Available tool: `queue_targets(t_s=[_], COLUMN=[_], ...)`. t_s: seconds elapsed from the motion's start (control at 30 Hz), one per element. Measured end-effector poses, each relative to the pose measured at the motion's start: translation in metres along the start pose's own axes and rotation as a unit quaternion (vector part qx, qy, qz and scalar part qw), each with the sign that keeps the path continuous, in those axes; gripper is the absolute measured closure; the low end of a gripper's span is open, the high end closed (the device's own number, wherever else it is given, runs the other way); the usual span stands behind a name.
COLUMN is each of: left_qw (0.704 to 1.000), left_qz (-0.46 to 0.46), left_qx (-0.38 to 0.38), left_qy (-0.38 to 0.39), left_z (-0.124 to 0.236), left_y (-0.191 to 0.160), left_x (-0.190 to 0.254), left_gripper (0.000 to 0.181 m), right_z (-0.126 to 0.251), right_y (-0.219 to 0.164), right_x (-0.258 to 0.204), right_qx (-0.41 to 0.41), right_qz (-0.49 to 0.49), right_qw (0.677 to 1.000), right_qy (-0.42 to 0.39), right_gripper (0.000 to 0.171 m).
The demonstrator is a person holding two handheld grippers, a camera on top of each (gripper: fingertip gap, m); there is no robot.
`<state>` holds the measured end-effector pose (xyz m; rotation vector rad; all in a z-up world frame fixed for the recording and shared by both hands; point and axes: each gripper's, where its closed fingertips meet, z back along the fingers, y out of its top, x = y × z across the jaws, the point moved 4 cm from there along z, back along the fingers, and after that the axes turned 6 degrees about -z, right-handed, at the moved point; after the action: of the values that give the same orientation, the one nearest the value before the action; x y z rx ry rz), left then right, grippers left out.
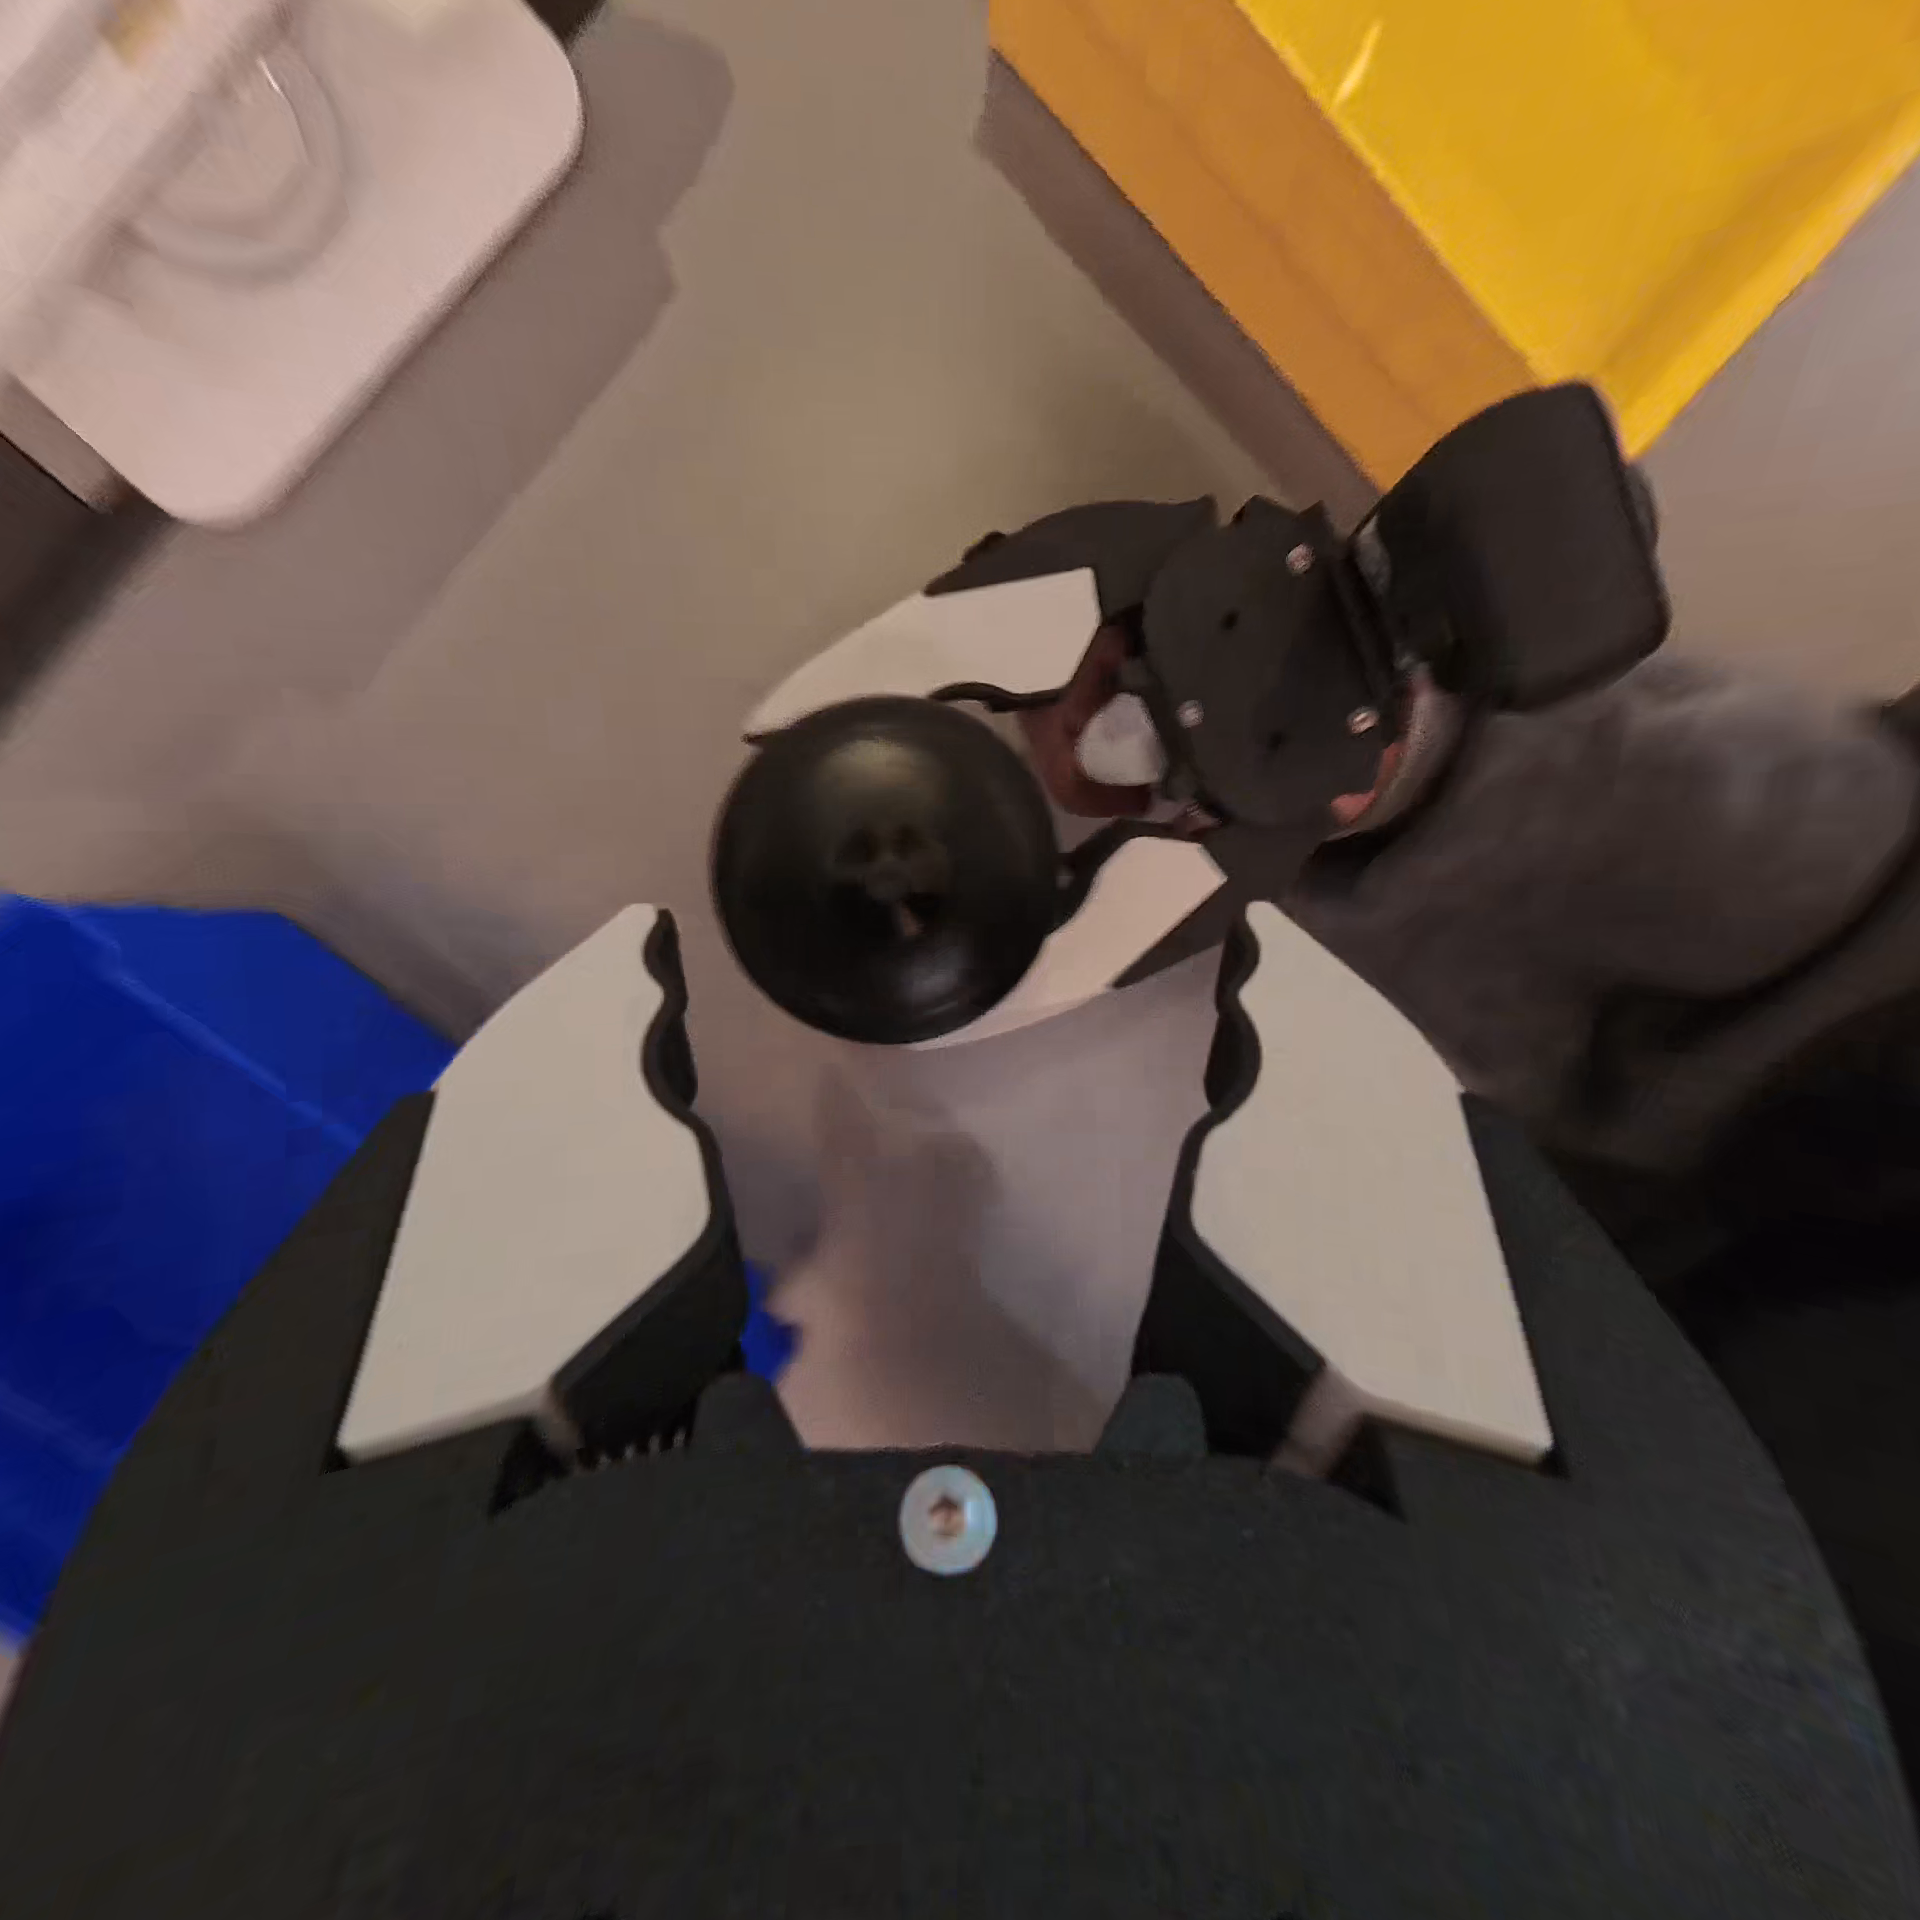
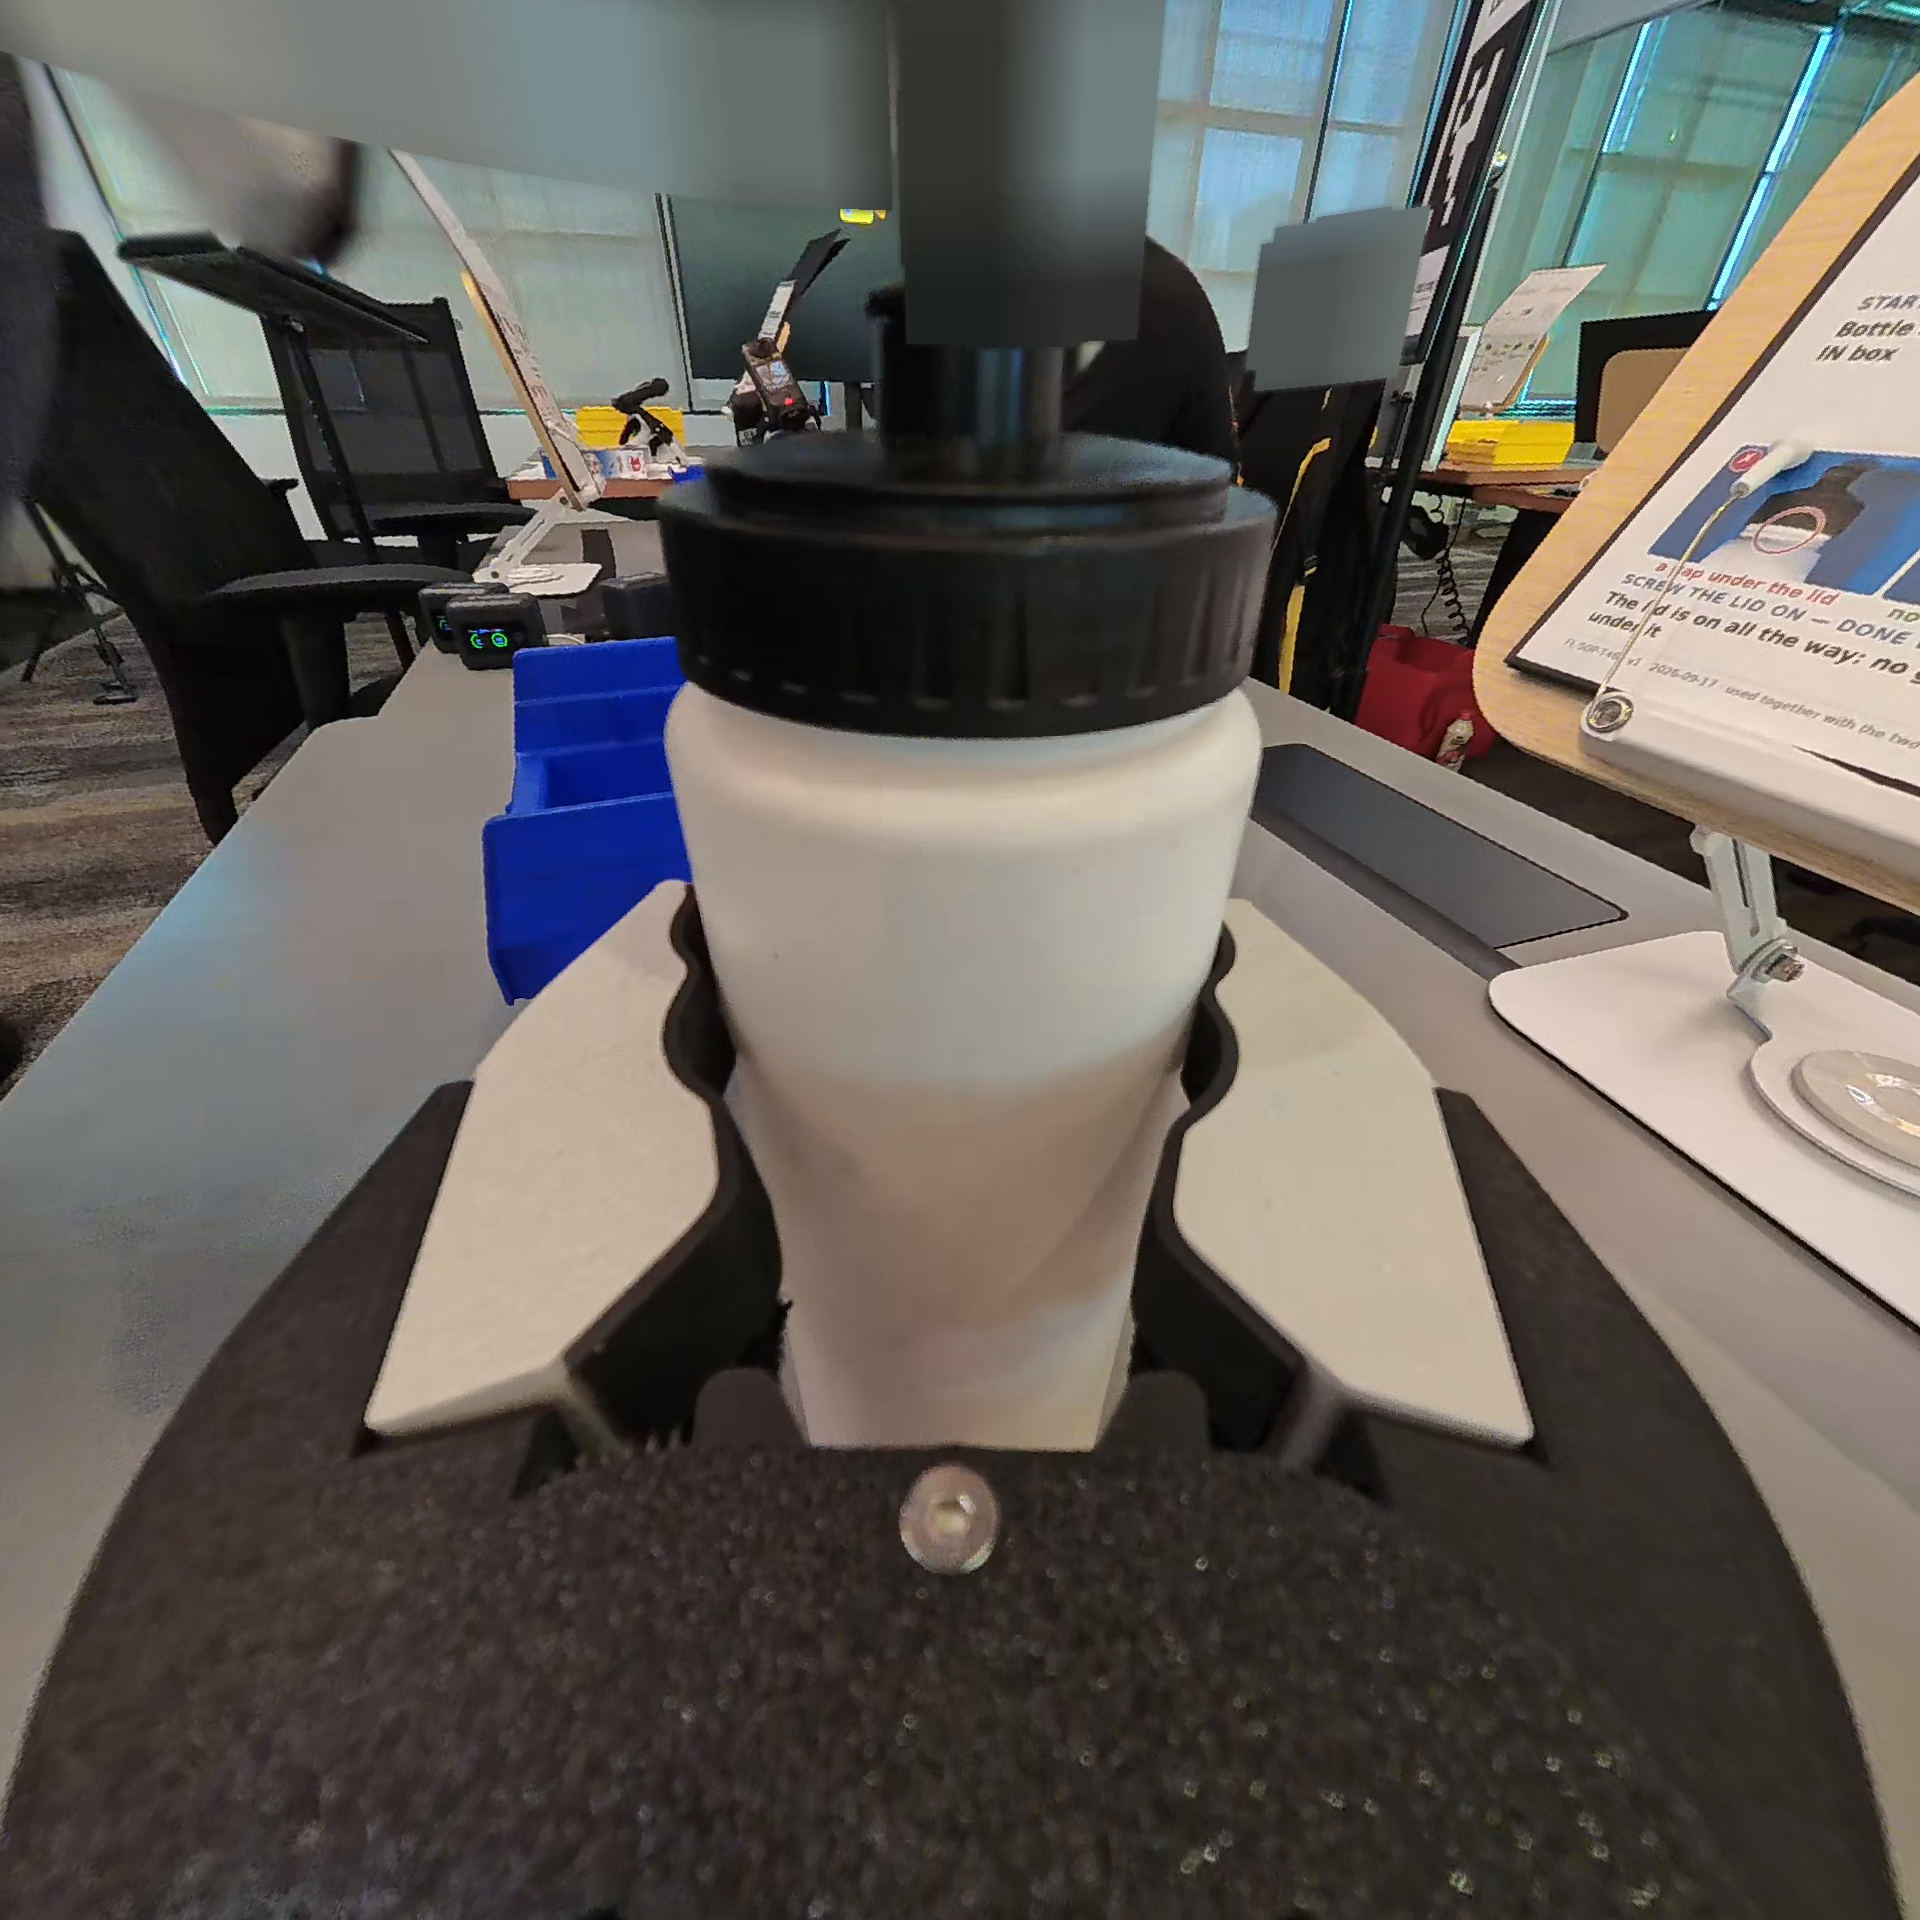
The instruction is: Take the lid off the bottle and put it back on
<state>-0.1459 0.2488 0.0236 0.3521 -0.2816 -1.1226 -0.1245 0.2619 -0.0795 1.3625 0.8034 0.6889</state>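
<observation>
The right tool clamps the white bottle mid-frame, the left tool hovers spread above the black lid (apparently seated); next, close on it and twist.

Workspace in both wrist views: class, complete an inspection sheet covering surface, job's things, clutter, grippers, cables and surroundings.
Surface: grey table, mostly bare.
Job's things: white bottle upright, black lid on it.
Clutter: blue bin behind the bottle, yellow bin, instruction board on a white stand.
Grippers: right gripper shut on the bottle's body; left gripper open above the lid.
Cables: one hangs beyond the table's far edge.
Surroundings: chairs, other desks, windows.
</observation>
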Motion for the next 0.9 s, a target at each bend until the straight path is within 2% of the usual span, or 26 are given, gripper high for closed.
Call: queue_targets(t_s=[0.07, 0.13, 0.2, 0.3, 0.37, 0.43, 0.47, 0.67, 0.9], left_qw=[0.997, 0.992, 0.986, 0.983, 0.979, 0.977, 0.977, 0.991, 0.992], left_qz=[0.071, 0.110, 0.139, 0.161, 0.165, 0.169, 0.172, 0.082, -0.085], left_qx=[0.012, 0.007, 0.003, -0.001, -0.012, -0.012, -0.015, -0.056, -0.093], left_qy=[0.011, 0.062, 0.094, 0.090, 0.118, 0.127, 0.128, 0.087, 0.023], left_z=[-0.008, -0.014, -0.019, -0.032, -0.038, -0.040, -0.039, -0.038, -0.038], left_y=[-0.003, -0.007, -0.010, -0.007, -0.006, -0.002, -0.002, -0.006, -0.007], left_x=[0.001, -0.009, -0.013, -0.005, -0.008, -0.009, -0.009, -0.009, -0.011], left_gripper=[0.085, 0.087, 0.087, 0.083, 0.083, 0.101, 0.104, 0.104, 0.103], right_z=[0.000, 0.000, 0.001, 0.001, 0.001, 0.001, 0.001, 0.000, 0.000], right_y=[0.000, 0.000, 0.000, 0.000, 0.000, 0.000, 0.000, 0.000, 0.000], right_x=[0.000, 0.000, 0.000, 0.000, 0.000, 0.000, 0.000, -0.003, -0.003], right_qx=[-0.001, -0.001, 0.000, 0.000, 0.001, 0.000, 0.000, -0.001, -0.001], right_qz=[0.000, -0.001, -0.001, -0.001, -0.002, -0.001, -0.001, 0.002, 0.002], right_qw=[1.000, 1.000, 1.000, 1.000, 1.000, 1.000, 1.000, 1.000, 1.000], right_qy=[0.001, 0.001, 0.001, 0.001, 0.001, 0.001, 0.001, 0.005, 0.010], right_gripper=[0.084, 0.084, 0.084, 0.084, 0.084, 0.084, 0.084, 0.084, 0.084])
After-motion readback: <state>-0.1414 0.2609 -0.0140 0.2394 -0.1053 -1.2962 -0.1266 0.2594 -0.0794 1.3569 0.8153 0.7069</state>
